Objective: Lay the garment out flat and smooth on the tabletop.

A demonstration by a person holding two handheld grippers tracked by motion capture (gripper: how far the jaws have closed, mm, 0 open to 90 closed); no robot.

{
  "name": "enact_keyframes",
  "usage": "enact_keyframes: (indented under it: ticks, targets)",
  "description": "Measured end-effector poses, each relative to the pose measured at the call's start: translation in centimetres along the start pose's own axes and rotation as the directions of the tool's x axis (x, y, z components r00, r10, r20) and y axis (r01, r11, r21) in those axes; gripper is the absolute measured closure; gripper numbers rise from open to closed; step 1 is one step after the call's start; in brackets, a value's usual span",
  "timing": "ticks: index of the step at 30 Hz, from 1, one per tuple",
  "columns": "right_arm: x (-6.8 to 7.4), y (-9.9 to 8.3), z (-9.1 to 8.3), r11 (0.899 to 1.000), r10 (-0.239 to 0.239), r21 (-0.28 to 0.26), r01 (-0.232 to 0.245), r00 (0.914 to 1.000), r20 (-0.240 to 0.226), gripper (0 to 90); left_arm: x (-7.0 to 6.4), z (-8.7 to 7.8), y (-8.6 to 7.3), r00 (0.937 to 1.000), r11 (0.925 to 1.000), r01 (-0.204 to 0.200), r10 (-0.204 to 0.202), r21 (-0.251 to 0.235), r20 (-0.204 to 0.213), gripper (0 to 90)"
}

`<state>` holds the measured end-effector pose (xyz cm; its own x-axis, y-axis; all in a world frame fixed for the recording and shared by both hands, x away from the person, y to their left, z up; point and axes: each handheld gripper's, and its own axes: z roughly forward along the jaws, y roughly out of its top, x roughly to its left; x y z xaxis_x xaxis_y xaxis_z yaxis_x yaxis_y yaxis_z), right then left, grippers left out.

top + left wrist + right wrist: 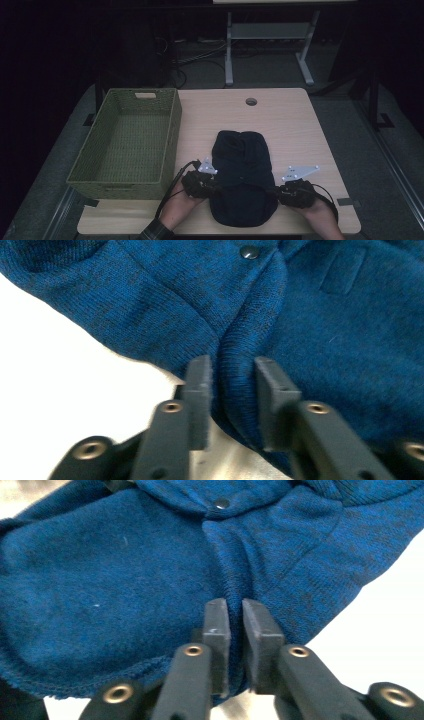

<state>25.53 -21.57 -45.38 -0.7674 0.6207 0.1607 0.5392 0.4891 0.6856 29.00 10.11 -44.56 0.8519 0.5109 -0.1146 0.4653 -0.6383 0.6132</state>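
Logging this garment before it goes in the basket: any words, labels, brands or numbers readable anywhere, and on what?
None readable. The blue knit garment shows only a blank sewn patch and a plain snap button. No text on the woven basket.

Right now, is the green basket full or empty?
Empty: the green basket shows only its bare woven floor, and the blue sweater lies beside it on the table.
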Motion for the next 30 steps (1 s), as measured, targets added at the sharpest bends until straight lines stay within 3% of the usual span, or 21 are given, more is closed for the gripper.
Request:
enact_keyframes:
  ticks: [3,6,12,15,19,21,24,30]
  targets:
    - [-0.1,0.7,-0.7,0.999,-0.002,-0.043,0.002,1.0000,-0.006,68.4,0.0,-1.0,0.4,1.0000,0.9989,0.007,-0.007,-0.046,-0.005,60.8]
    - [-1.2,2.0,-1.2,0.996,-0.001,-0.093,0.001,1.0000,0.003,70.5,-0.2,-1.9,0.8,1.0000,0.9970,0.001,-0.002,-0.077,-0.005,63.1]
    - [-5.7,4.7,0.6,0.996,0.035,-0.090,-0.027,0.9946,0.097,86.5,0.1,-2.1,1.1,1.0000,0.9960,-0.005,0.005,-0.089,-0.007,86.8]
    - [-7.6,6.0,1.9,0.994,0.062,-0.100,-0.051,0.9923,0.107,89.6,0.6,-1.7,1.4,0.9998,0.9967,-0.006,0.004,-0.081,-0.022,89.6]
    - [-9.2,7.3,4.2,0.993,0.071,-0.101,-0.059,0.9909,0.114,89.8,1.0,-0.2,1.8,0.9996,0.9976,-0.007,0.006,-0.068,-0.027,89.6]
    - [-9.6,7.7,5.2,0.996,0.075,-0.056,-0.069,0.9902,0.118,89.8,1.2,0.8,2.0,0.9995,0.9990,-0.014,0.013,-0.043,-0.028,89.6]
    - [-9.9,7.9,6.8,0.999,0.053,-0.002,-0.053,0.9853,0.163,89.9,1.5,2.1,2.1,0.9997,1.0000,-0.005,0.005,-0.007,-0.022,89.8]
    - [-10.8,7.5,6.7,0.997,0.071,0.005,-0.073,0.9798,0.187,90.0,1.6,2.4,2.1,0.9997,0.9996,-0.008,0.009,0.028,-0.020,90.0]
